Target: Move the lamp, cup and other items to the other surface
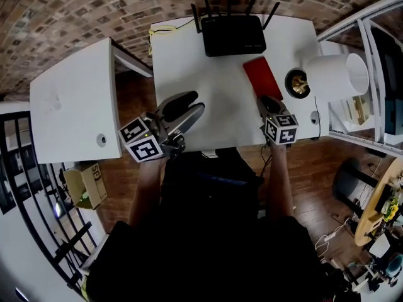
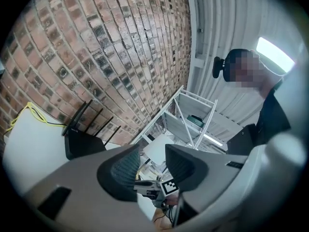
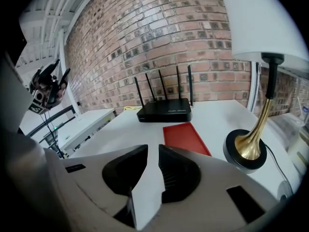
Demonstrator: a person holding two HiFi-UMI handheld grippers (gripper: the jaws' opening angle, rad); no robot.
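- My landmark is the black router [image 1: 233,35], which sits at the far edge of the white table [image 1: 214,115] with its antennas up, backed by the brick wall.
- The lamp [image 3: 251,144] stands upright to the right of the router and nearer to me. It has a black round base, a brass stem and a white shade on top.
- A flat red tray [image 1: 262,77] lies just in front of the router's right end. It runs toward me, with the lamp base just beside its right edge.
- The right gripper [image 3: 150,153] hangs in front of the router, past the near end of the red tray and close to the table's near edge, pointing down at the tabletop. Its jaws stand a narrow gap apart and I see only bare table between the pads. It holds nothing.
- The left gripper [image 2: 152,161] is in front of the router and off to its left, over the table's near left part. Its jaws are clearly apart and it holds nothing.
- The side table [image 1: 75,106], also white, stands well to the left of the router, with a strip of floor between it and the main table.
- A yellow cable [image 1: 160,33] loops just to the left of the router.
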